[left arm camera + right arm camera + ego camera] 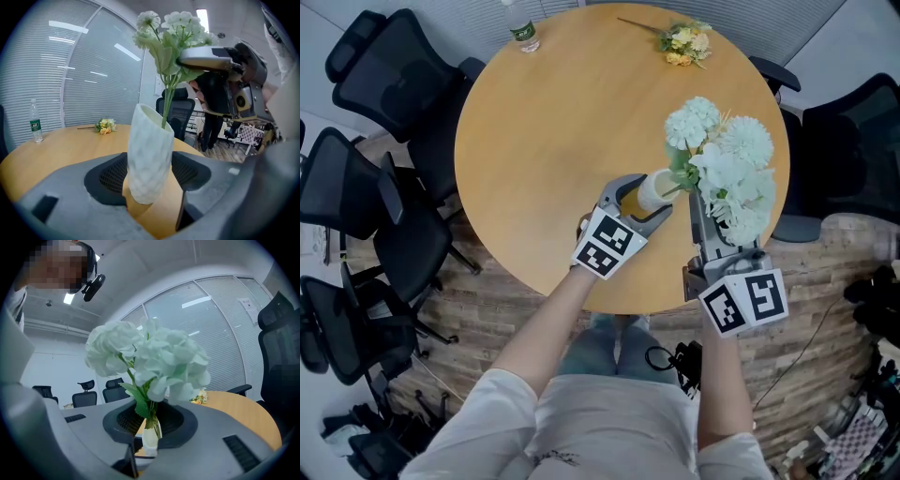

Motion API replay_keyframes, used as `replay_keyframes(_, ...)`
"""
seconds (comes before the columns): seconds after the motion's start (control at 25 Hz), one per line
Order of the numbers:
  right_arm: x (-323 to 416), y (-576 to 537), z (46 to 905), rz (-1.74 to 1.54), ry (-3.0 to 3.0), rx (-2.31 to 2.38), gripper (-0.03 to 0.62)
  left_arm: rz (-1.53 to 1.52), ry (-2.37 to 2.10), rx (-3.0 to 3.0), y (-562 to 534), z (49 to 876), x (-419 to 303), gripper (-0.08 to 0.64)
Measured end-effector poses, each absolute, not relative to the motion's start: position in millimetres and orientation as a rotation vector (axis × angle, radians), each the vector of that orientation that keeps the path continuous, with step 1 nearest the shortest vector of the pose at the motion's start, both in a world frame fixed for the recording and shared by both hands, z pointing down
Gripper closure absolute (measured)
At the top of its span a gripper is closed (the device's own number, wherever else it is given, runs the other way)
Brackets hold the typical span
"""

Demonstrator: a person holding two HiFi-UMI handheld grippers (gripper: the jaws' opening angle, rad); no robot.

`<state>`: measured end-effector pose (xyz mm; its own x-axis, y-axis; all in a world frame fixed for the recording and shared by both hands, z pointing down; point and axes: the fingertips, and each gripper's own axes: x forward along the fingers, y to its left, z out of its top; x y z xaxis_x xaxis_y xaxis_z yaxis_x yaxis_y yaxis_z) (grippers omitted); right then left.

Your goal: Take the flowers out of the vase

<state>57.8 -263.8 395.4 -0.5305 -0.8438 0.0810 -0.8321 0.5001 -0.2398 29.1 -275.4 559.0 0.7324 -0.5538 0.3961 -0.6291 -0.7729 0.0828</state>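
— Flowers (724, 159): from the head view, where do they sit?

— White bunch, its foot in the white vase (654, 190), over the near edge of the round table (544, 141). The vase leans, mouth towards the person's right, so the blooms hang out on that side. The left gripper (642, 202) has a jaw on each side of the vase body. The right gripper (705, 214) reaches in just under the blooms, so it is the nearer one to them.

— And the left gripper view?

— Its jaws are clamped on the lower part of the vase, one pad on either flank. A green stem (166, 105) runs from the mouth up to the blooms, tilted slightly right, and the other gripper crosses it high up, right below the heads.

— The right gripper view?

— Stems and leaves stand pinched between the narrowed jaws, blooms above and the vase mouth directly below and beyond them.

— So the pull goes?

— My guess is along the stems, up and away from the mouth, while the left hand pins the vase. A sideways tug would likely drag on the rim.
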Motion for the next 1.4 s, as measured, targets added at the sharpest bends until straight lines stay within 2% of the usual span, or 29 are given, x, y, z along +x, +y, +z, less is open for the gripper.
replay_keyframes(1.4, 67, -253, 355, -0.408, 2.632, -1.409, 0.529, 0.541, -0.953, 2.699, -277, 565, 21, 0.261)
